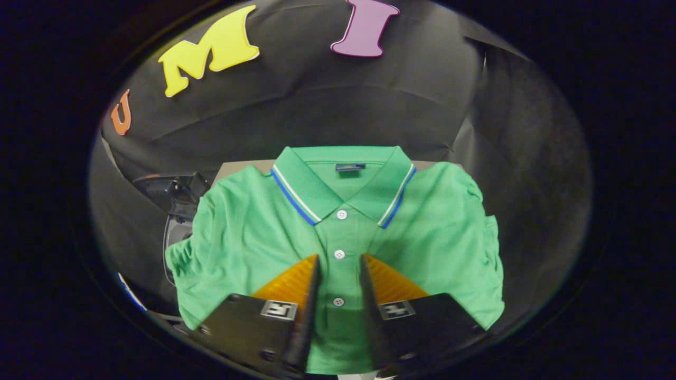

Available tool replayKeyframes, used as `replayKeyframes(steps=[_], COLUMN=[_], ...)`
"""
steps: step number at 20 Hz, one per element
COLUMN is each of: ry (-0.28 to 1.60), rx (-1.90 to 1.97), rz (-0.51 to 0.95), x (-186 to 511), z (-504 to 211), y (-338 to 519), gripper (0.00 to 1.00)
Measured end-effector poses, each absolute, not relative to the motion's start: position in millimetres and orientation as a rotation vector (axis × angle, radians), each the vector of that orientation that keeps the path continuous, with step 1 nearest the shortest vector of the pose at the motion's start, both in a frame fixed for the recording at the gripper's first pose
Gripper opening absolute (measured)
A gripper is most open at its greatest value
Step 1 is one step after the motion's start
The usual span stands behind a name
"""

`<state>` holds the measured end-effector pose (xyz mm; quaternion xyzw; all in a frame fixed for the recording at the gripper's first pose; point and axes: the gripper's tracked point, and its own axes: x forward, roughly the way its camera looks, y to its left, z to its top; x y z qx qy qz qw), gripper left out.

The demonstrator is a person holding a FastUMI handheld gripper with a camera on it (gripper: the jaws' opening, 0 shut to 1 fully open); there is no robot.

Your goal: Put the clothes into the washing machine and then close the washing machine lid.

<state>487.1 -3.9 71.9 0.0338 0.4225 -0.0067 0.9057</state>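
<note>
While the gripper (339, 258) straddles the green polo shirt (248, 237) placket, fingers apart.

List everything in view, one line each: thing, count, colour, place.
Shirt: one, green polo with blue-and-white collar trim, spread flat under and ahead of the fingers.
Buttons: three, white, in a line down the placket; the lower two lie between the fingers.
Surface: one, grey, showing beyond the shirt's shoulders.
Dark object: one, black, beside the shirt's sleeve; cannot tell what it is.
Gripper: one, fingers apart over the placket, not pressing on the shirt.
</note>
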Motion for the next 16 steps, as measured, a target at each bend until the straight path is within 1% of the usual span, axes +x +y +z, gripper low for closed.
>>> replayKeyframes(steps=[1,2,3,5,9,16], ry=[0.876,0.876,0.874,0.855,0.794,0.624], rx=[0.061,0.057,0.06,0.043,0.072,0.174], rz=[-0.016,-0.024,-0.027,-0.011,0.021,0.152], x=[487.1,487.9,490.0,490.9,488.1,481.6], z=[70.0,73.2,72.2,73.0,75.2,97.0], y=[-4.6,-6.7,-5.2,-6.4,-3.8,-4.0], gripper=[0.34,0.29,0.15,0.08,0.05,0.04])
